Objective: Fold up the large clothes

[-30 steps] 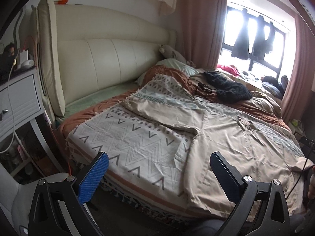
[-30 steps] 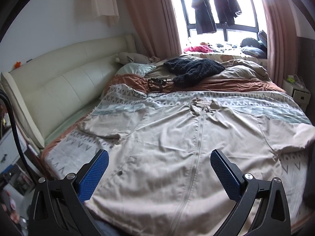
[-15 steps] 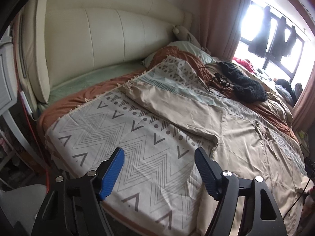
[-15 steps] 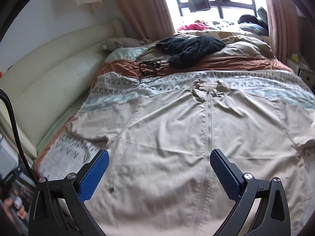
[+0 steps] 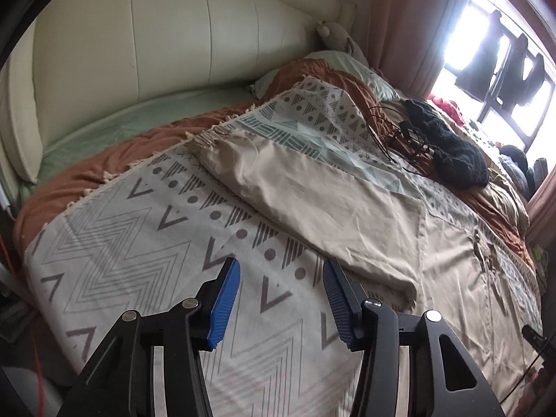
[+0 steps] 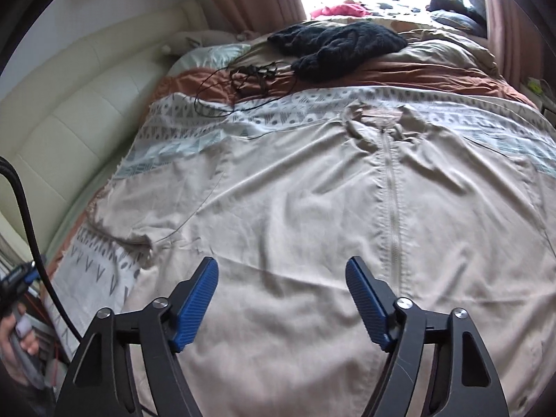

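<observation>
Both grippers have dropped closer to the large beige zip-front cotton jacket [image 6: 312, 208], spread flat and unfolded on the patterned blanket [image 5: 139, 243], left gripper [image 5: 280, 299] and right gripper [image 6: 281, 299] closing on nothing, folding not begun

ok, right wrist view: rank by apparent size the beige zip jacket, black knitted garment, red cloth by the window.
1. Beige zip jacket, fills most of the frame, though nearest the camera.
2. Black knitted garment.
3. Red cloth by the window, smallest, but farthest away.

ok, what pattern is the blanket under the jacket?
Pale blanket with grey zigzags, chevrons, dots and striped triangles, teal bands further up. Left wrist view shows it best.
</observation>
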`<state>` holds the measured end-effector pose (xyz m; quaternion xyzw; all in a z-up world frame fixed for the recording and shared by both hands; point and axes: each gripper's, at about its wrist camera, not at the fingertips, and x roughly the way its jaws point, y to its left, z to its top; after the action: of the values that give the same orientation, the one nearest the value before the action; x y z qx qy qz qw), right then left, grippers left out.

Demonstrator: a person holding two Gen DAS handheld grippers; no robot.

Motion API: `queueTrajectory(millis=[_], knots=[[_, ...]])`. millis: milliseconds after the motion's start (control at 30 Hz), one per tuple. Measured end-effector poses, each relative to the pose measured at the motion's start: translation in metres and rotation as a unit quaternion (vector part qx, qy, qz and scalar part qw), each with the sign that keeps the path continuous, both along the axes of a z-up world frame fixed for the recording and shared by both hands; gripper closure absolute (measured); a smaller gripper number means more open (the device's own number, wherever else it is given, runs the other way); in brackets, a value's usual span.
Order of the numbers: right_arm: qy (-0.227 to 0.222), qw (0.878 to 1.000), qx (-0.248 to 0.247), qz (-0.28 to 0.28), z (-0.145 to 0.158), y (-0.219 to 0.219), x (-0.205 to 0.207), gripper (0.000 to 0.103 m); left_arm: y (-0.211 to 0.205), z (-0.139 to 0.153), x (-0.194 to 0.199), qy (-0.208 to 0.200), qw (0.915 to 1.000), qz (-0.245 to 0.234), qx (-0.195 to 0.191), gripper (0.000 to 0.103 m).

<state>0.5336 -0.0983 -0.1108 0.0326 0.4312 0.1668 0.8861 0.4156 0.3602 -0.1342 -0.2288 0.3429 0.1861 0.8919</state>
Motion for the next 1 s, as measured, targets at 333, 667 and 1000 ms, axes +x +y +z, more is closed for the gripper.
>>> queueTrajectory(millis=[333,667,1000], knots=[[0.012,1.0,0.005,0.023,-0.035,0.032,0.047,0.043,0.061,-0.047,0.072,0.017,0.9967,0.043,-0.067,0.063],[0.058,0.998,-0.006,0.006,-0.086,0.04,0.093,0.055,0.088,-0.095,0.126,0.062,0.9916,0.065,-0.093,0.063],[0.076,0.997,0.012,0.02,-0.096,0.068,0.1,0.057,0.134,-0.11,0.161,0.062,0.9849,0.097,-0.129,0.099]])
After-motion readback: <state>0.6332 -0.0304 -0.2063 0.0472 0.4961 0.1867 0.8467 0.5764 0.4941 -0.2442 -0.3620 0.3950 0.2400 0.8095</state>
